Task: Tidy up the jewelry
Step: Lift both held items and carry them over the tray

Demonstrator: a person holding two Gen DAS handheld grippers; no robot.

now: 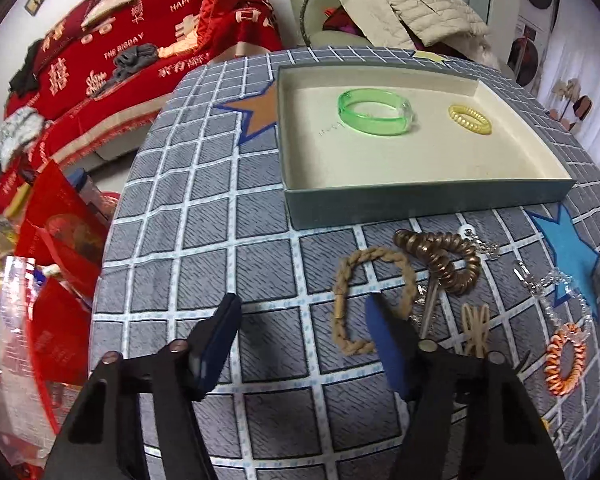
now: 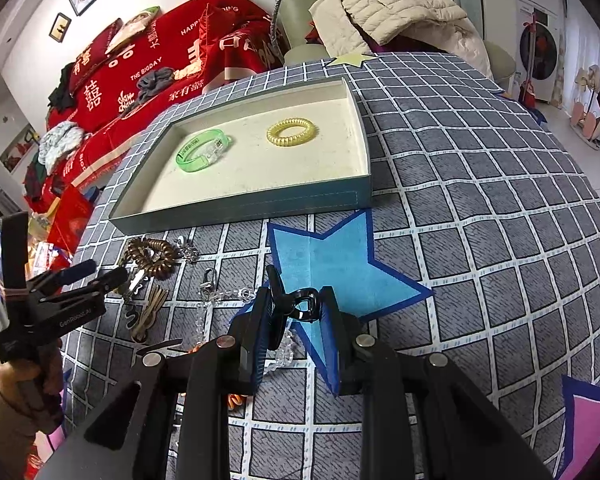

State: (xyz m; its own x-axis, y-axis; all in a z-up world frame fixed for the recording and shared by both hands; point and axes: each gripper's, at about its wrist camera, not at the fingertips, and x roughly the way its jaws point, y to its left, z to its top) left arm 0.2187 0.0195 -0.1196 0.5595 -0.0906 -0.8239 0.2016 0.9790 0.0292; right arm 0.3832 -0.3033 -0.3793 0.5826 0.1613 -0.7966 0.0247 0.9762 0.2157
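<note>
Left tool (image 1: pixel 304 336) stands with its jaws apart and empty over the grid-patterned worktop (image 1: pixel 220 216), one finger beside a braided tan bracelet (image 1: pixel 370 300). Beyond, a shallow tray (image 1: pixel 420 196) holds a green bangle (image 1: pixel 374 114) and a yellow coil band (image 1: pixel 470 119). A red-covered sofa (image 1: pixel 112 56) lies behind.

Right tool (image 2: pixel 296 312) is clamped on a black clip (image 2: pixel 306 304) above a blue star (image 2: pixel 340 264) printed on the cloth. A cream jacket (image 2: pixel 392 8) is heaped on a chair.

The orange coil hair tie (image 2: pixel 236 399) is almost wholly hidden behind the right claw (image 2: pixel 296 308). The left claw's near finger covers part of the braided tan bracelet (image 1: pixel 370 300). Printing inside the green bangle (image 2: pixel 204 150) is too small to read.
</note>
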